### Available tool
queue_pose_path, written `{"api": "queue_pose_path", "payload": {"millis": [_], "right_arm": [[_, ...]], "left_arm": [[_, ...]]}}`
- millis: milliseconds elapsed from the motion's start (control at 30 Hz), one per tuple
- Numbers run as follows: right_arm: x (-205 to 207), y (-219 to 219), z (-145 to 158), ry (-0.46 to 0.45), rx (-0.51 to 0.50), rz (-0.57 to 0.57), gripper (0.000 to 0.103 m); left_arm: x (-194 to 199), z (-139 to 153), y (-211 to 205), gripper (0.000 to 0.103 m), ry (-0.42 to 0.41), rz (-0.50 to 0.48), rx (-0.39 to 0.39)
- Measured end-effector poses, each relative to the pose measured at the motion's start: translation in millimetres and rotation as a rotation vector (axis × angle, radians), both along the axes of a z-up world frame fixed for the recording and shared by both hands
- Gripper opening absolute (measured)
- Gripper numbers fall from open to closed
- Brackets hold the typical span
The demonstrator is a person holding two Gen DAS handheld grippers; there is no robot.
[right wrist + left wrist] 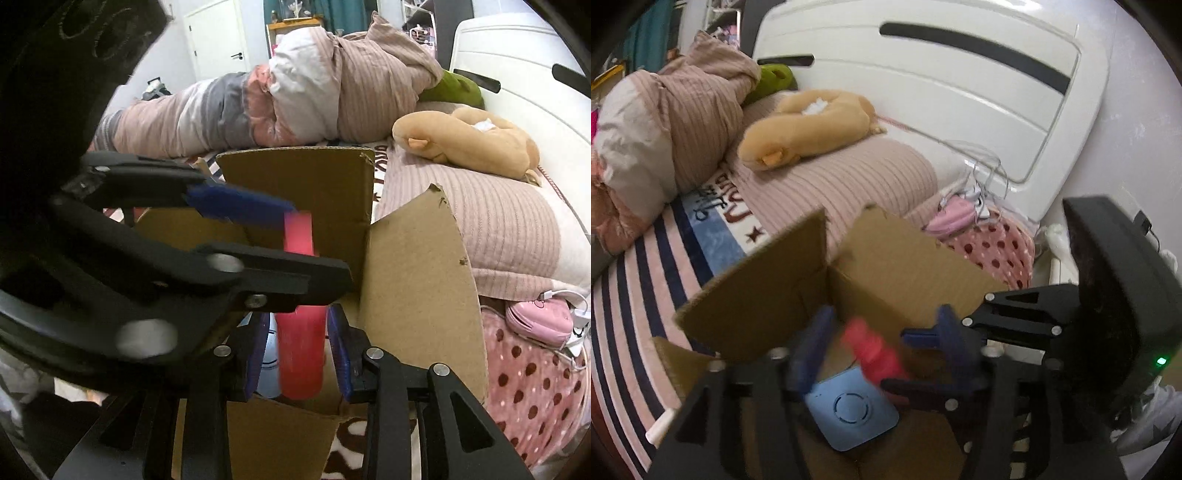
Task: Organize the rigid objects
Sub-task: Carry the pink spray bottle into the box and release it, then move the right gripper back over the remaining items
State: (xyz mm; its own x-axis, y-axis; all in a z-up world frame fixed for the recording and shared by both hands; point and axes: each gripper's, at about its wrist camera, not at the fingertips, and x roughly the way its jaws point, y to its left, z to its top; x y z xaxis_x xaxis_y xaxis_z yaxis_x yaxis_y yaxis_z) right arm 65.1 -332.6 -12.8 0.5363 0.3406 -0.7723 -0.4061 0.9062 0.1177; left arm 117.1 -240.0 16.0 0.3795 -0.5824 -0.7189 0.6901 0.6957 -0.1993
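Hovering over the open box [768,295], both grippers pointed down into it. The right gripper [299,354] clasped the red cylinder [300,354] between its blue pads [341,358], above the box floor. The left gripper [882,343] stood released, its pads clear of the cylinder. A blue device [853,410] lay on the box floor.
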Motion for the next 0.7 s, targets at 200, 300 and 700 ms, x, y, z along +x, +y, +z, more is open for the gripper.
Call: {"api": "queue_pose_path", "payload": {"millis": [200,300,700], "right_arm": [[-11,2,9,-0.02,0.016,-0.001,0.064],[-18,7,18,-0.049,0.029,0.011,0.072],[-41,85,57,-0.15,0.087,0.124,0.099]], "left_arm": [[-9,17,27,0.063,-0.025,0.043,-0.013],[-18,29,53,0.065,-0.05,0.09,-0.034],[-56,39,205,0.073,-0.11,0.353,-0.089]]}}
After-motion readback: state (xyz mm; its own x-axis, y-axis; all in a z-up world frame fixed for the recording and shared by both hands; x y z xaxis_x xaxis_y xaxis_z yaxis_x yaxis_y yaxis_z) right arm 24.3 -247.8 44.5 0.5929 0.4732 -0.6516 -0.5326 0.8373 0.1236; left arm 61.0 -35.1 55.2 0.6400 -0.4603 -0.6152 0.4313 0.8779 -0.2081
